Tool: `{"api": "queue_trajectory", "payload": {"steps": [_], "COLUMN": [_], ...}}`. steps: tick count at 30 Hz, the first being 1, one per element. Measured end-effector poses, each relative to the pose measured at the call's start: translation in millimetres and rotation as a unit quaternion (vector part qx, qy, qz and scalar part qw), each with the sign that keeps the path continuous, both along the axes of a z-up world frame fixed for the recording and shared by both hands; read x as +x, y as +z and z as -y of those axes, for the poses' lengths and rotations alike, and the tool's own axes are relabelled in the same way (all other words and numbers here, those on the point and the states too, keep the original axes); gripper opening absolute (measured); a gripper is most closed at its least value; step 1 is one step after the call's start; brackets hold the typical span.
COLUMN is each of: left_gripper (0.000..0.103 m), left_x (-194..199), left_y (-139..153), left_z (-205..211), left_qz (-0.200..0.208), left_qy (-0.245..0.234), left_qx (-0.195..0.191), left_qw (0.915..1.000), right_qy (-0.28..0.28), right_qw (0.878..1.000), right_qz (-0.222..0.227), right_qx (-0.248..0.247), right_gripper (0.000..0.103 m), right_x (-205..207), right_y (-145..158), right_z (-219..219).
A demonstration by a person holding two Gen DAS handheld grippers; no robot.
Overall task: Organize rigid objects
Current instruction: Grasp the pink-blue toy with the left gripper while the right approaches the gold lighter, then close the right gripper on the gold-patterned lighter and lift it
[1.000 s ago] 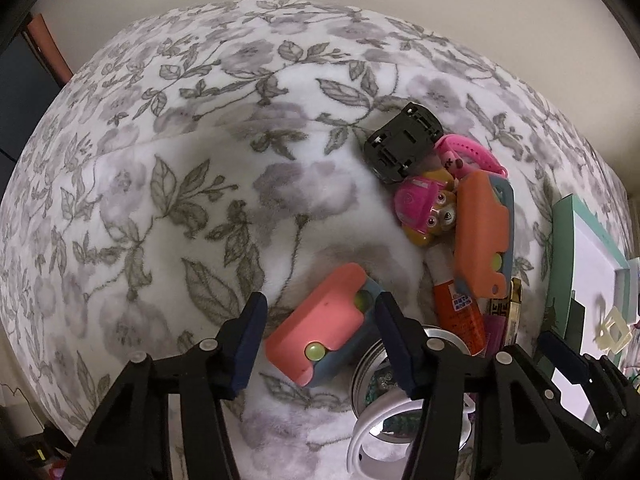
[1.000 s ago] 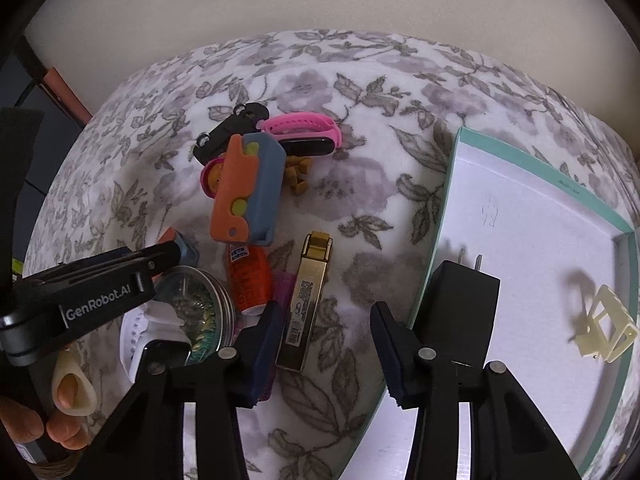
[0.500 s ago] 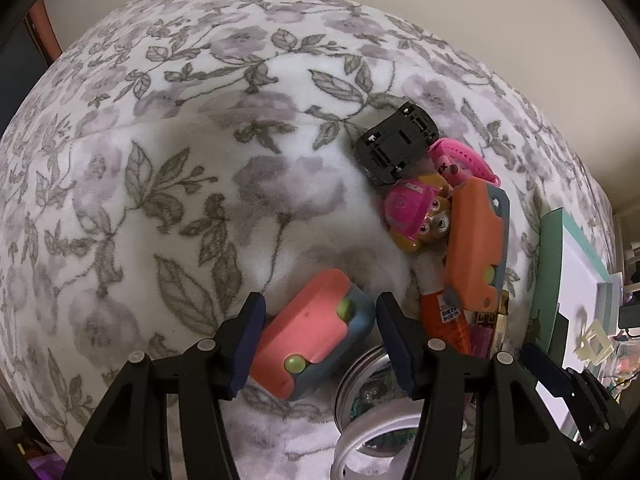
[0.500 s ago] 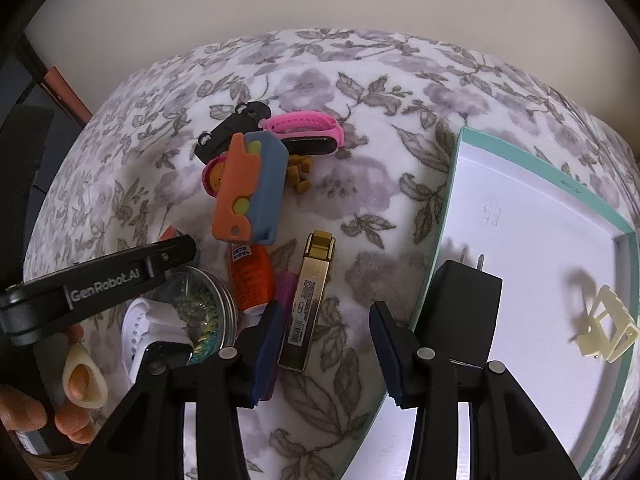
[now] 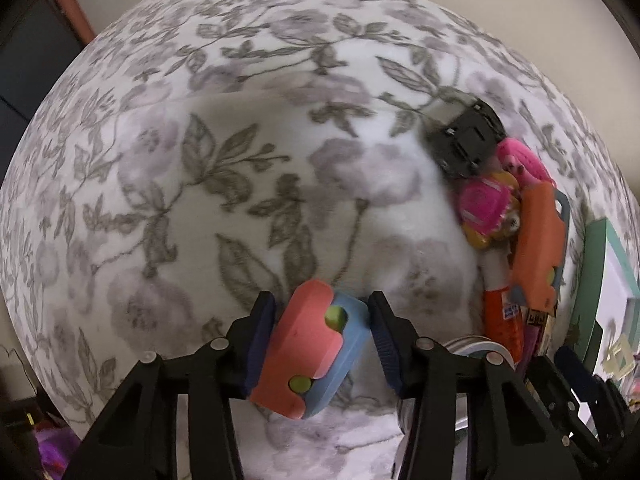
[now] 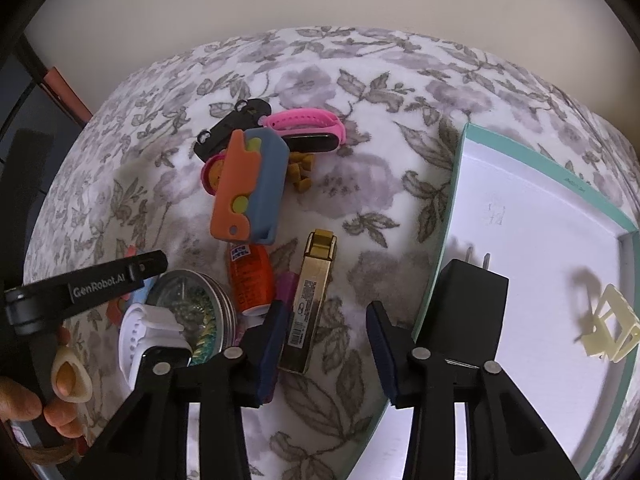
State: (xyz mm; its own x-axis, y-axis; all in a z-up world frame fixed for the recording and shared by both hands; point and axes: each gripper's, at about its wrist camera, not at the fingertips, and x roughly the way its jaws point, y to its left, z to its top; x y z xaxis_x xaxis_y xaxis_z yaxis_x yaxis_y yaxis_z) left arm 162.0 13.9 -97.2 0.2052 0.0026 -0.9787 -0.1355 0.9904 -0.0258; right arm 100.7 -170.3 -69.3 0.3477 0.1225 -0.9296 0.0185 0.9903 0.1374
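Floral fleece covers the surface. At left, the left gripper is closing on a coral-and-blue toy block; its pads look pressed to both sides, and the block stands steeper than a second ago. At right, the right gripper is closing on nothing, narrower than before, the gold lipstick box beside its left finger.

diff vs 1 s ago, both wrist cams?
Left claw is closing on the orange-and-blue toy, now upright between its fingers with the pads at its sides. Right claw is closing too, with nothing between its fingers. The pile, gold box and tray stayed put.
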Motion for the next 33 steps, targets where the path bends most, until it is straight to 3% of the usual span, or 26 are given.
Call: {"api": "queue_trajectory", "payload": {"steps": [9, 13, 33], "left_gripper": [0.048, 0.048, 0.048], "left_x": [-1, -1, -6], "left_y": [-6, -8, -7], "left_z": [-19, -33, -14], "left_qz": [-0.005, -0.007, -0.013], "left_qy": [0.019, 0.014, -0.001], "left_qx": [0.01, 0.015, 0.025], "left_qw": [0.9998, 0.9998, 0.9996], "right_qy": [0.008, 0.01, 0.013], "right_qw": [1.0, 1.0, 1.0], "right_qz": [0.001, 0.0, -0.007], "right_qx": [-0.025, -0.008, -0.018], "right_gripper": [0.034, 0.033, 0.03], "right_x": [1, 3, 3], "right_y": [3, -1, 1], "right_z": [-6, -7, -5]}}
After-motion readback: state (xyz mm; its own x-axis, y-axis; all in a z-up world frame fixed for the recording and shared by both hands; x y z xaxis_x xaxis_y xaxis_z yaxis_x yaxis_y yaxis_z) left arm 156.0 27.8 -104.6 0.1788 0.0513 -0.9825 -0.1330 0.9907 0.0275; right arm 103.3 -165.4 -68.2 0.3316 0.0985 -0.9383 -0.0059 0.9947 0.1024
